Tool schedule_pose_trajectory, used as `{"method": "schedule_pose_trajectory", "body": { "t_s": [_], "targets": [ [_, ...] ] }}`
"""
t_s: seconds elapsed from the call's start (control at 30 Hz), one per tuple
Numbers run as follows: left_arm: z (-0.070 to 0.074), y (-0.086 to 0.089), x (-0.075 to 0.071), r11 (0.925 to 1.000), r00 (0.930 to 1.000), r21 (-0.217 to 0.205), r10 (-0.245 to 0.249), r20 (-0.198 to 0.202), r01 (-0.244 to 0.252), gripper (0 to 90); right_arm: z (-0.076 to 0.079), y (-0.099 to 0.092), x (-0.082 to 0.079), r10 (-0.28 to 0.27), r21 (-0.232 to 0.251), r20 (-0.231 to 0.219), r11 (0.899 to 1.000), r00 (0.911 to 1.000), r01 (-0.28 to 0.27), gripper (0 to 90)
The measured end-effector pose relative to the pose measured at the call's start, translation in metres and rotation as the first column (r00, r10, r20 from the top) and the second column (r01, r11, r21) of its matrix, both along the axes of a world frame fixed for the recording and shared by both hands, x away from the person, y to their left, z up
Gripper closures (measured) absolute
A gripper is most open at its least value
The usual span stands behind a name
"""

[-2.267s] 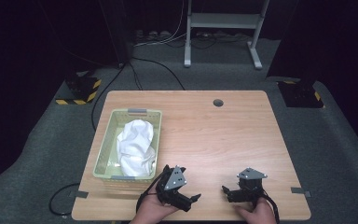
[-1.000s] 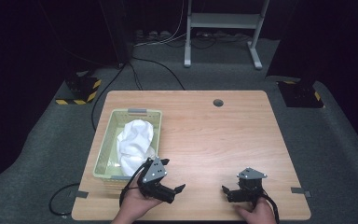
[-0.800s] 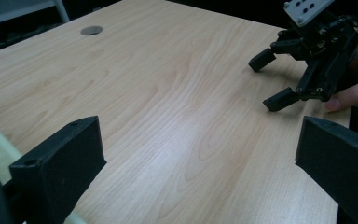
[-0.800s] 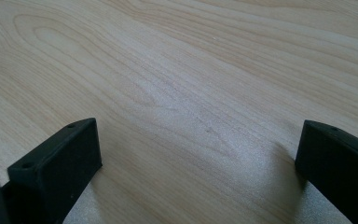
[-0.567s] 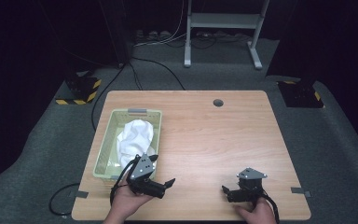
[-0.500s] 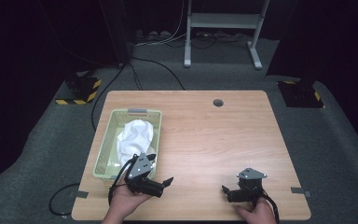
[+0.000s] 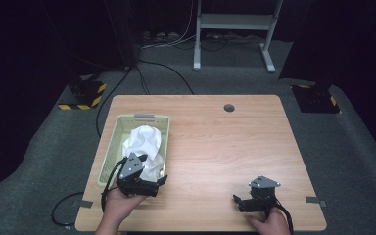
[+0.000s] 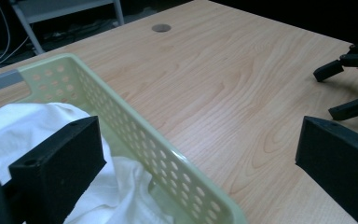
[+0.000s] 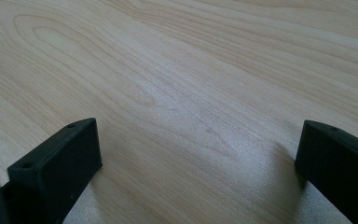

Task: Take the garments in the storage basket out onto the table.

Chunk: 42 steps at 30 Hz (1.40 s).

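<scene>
Wooden table, pale green basket at left holding white cloth. Left gripper spread wide, straddling basket rim; better shifted fully over cloth before closing. Right gripper also open, empty, resting on tabletop.

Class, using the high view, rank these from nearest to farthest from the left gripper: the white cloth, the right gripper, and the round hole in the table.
From the left gripper:
1. White cloth, in the green basket, just beyond the gripper.
2. Right gripper, across the near edge of the table, to the right.
3. Round hole, near the table's far edge, right of centre.
</scene>
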<state>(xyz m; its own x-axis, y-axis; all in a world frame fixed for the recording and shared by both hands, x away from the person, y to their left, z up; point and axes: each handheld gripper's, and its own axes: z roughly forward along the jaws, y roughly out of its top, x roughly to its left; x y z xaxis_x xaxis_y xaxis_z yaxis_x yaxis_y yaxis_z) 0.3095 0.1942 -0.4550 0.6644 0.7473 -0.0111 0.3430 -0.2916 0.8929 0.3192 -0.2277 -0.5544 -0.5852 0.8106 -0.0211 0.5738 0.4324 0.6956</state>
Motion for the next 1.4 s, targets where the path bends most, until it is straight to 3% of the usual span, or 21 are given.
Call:
{"method": "schedule_pose_trajectory", "body": {
  "t_s": [0.87, 1.07, 1.4],
  "targets": [
    [0.011, 0.009, 0.022, 0.9954, 0.9955, 0.025, 0.093, -0.017, -0.093, 0.8, 0.000, 0.000, 0.000, 0.000, 0.000, 0.000, 1.000, 1.0000, 0.000, 0.0],
    [0.010, 0.014, 0.030, 0.9922, 0.9919, 0.029, 0.122, -0.034, -0.121, 0.8, 0.000, 0.000, 0.000, 0.000, 0.000, 0.000, 1.000, 1.0000, 0.000, 0.0],
    [0.008, 0.028, 0.047, 0.9812, 0.9807, 0.072, 0.184, -0.067, -0.179, 0.8, 0.000, 0.000, 0.000, 0.001, 0.000, 0.000, 1.000, 1.0000, -0.001, 0.0]
  ]
}}
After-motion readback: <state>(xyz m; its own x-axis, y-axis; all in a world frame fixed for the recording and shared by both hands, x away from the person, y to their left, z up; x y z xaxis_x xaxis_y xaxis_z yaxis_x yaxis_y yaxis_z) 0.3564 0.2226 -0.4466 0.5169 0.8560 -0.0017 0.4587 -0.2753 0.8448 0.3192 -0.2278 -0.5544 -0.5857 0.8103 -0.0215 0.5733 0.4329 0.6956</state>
